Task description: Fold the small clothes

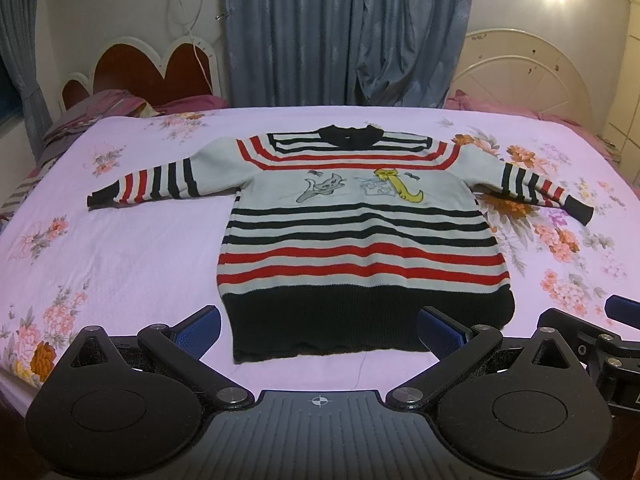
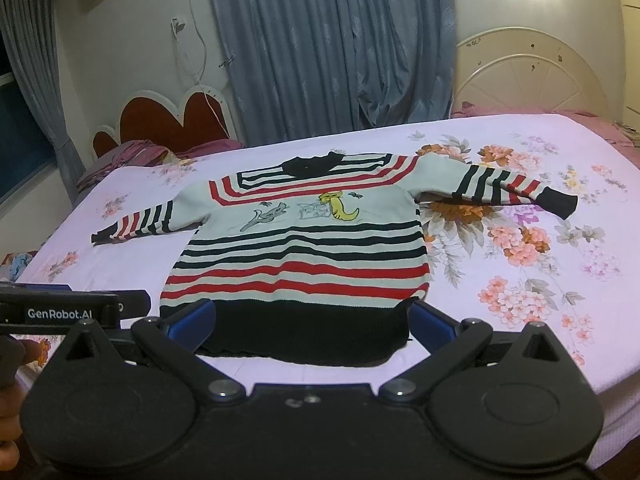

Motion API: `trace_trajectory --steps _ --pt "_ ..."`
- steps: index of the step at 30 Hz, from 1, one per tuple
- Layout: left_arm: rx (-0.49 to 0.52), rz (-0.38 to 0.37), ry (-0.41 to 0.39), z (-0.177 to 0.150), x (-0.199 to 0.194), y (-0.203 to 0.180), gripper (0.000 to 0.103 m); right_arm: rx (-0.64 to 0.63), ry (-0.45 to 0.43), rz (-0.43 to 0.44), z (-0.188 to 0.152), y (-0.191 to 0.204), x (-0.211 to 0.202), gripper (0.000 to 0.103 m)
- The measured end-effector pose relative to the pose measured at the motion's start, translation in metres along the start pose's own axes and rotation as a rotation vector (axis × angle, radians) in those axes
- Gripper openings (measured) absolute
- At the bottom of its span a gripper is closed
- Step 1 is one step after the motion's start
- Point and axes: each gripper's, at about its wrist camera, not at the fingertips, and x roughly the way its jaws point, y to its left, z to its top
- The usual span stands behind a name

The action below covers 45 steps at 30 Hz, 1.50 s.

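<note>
A small striped sweater (image 1: 360,240) in white, red and black, with cartoon cats on the chest, lies flat and face up on the bed, both sleeves spread out sideways. Its black hem is nearest to me. My left gripper (image 1: 320,330) stands open just in front of the hem's left half, with nothing between its blue pads (image 1: 200,328). In the right wrist view the same sweater (image 2: 296,252) lies ahead, and my right gripper (image 2: 312,320) is open, its fingers either side of the hem's right part without holding it. The left gripper (image 2: 72,308) shows at that view's left edge.
The bed has a pink floral sheet (image 1: 120,260) with its front edge right below the grippers. Crumpled bedding (image 1: 100,108) lies at the far left by a heart-shaped headboard (image 1: 152,68). A white headboard (image 2: 532,80) and blue curtains (image 1: 340,32) stand behind. A hand (image 2: 8,400) shows at the left.
</note>
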Motion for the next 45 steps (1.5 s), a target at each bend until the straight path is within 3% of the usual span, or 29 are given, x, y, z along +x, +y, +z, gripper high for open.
trace_trajectory --steps 28,45 --pt "-0.008 0.009 0.024 0.004 0.018 0.006 0.103 0.0 0.015 -0.007 0.002 0.001 0.014 0.102" --pt "0.006 -0.01 0.071 0.037 0.069 0.009 0.103 0.017 0.025 -0.066 0.023 -0.001 0.056 0.102"
